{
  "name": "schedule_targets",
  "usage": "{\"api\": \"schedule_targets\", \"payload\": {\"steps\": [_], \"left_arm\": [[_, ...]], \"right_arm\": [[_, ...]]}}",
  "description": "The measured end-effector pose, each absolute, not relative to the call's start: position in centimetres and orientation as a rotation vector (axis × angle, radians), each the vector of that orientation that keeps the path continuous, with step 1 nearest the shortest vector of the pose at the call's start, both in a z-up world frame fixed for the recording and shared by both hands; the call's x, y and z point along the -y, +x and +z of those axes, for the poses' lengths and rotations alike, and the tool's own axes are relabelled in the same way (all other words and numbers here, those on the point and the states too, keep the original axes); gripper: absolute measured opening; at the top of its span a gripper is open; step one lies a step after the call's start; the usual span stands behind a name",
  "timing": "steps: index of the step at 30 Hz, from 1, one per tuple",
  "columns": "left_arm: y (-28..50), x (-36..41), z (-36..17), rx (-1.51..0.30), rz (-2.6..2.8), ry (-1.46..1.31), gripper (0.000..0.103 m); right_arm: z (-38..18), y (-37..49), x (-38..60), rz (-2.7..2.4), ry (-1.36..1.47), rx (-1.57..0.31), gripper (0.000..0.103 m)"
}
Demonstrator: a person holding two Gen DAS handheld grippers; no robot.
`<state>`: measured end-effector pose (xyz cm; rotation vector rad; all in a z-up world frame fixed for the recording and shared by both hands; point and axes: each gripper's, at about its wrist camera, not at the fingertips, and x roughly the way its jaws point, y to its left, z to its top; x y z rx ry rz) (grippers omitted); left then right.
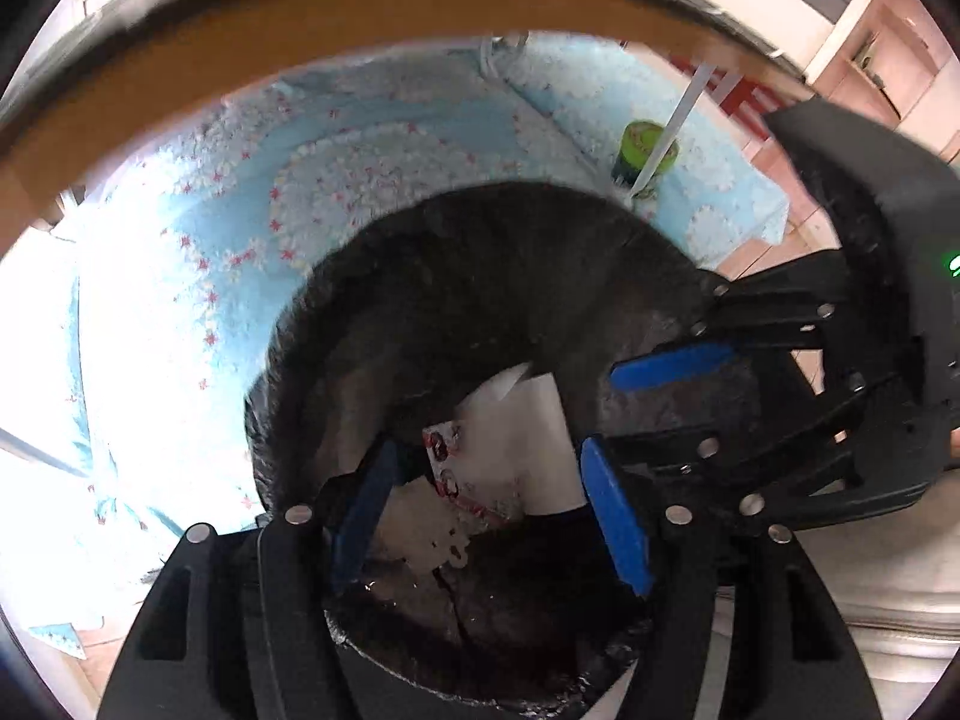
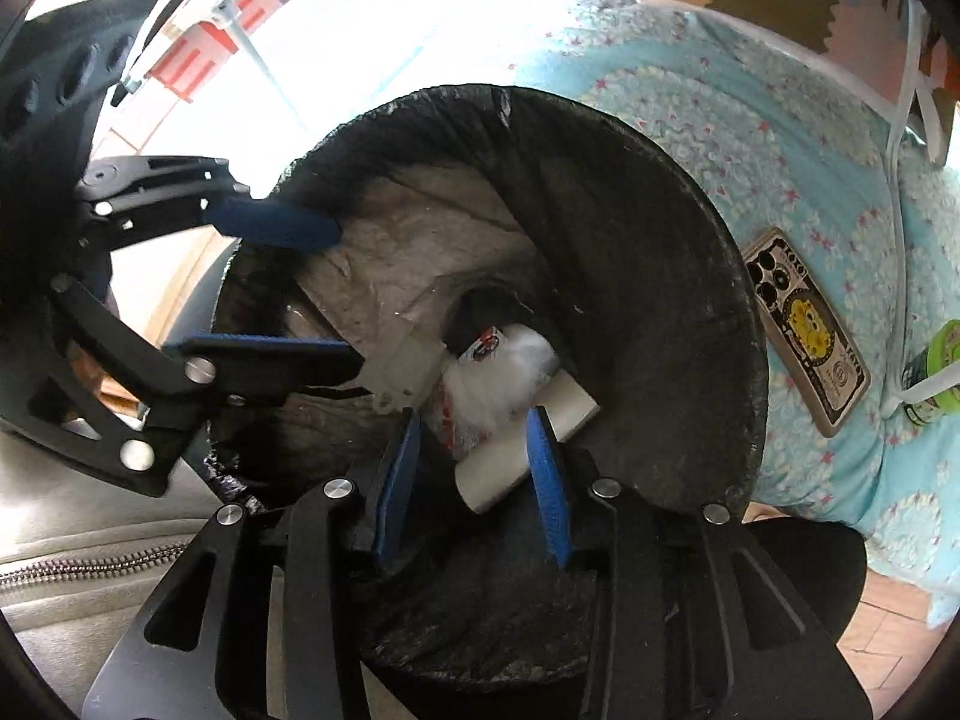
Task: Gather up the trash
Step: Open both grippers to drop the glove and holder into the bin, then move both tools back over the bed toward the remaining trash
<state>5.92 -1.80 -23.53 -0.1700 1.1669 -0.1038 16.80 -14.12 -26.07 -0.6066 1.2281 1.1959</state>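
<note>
Nearby, phone (image 2: 807, 333) beside bin (image 2: 690, 228).

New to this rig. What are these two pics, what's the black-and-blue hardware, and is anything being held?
These are two fisheye shots, one from a camera on each hand-held gripper, looking along its blue fingers. A person carries both; there is no robot arm.

In the left wrist view, the left gripper hangs over a bin lined with a black bag; the right gripper enters from the right. The right wrist view shows the right gripper over the same bin, with the left gripper at left.

Both grippers are open, holding nothing. In the bin lie a white wrapper and a white box. Behind is a blue flowered bedspread carrying a phone and a green tub.
</note>
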Motion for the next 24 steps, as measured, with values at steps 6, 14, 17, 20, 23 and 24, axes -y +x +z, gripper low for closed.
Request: {"api": "schedule_targets", "payload": {"steps": [6,14,17,20,23,24], "left_arm": [[5.0,2.0,-21.2,-1.121,-0.109,-0.147,0.062],[3.8,1.8,-17.2,-1.037,-0.098,-0.125,0.062],[3.6,1.6,-16.0,-1.015,-0.116,-0.157,0.062],[3.2,2.0,-14.4,-0.983,-0.114,-0.119,0.062],[3.0,2.1,-12.8,-0.956,-0.112,-0.118,0.062],[3.1,2.1,-12.5,-0.95,-0.109,-0.116,0.062]], "right_arm": [[-24.7,16.3,14.5,1.215,-0.602,-1.184,0.037],[-21.4,15.8,15.3,1.241,-0.574,-1.095,0.037],[-19.9,15.8,15.7,1.254,-0.552,-1.061,0.037],[-18.1,16.2,15.9,1.266,-0.538,-1.015,0.037],[-16.4,16.6,15.9,1.276,-0.527,-0.973,0.037],[-15.7,16.7,16.0,1.28,-0.521,-0.956,0.037]]}}
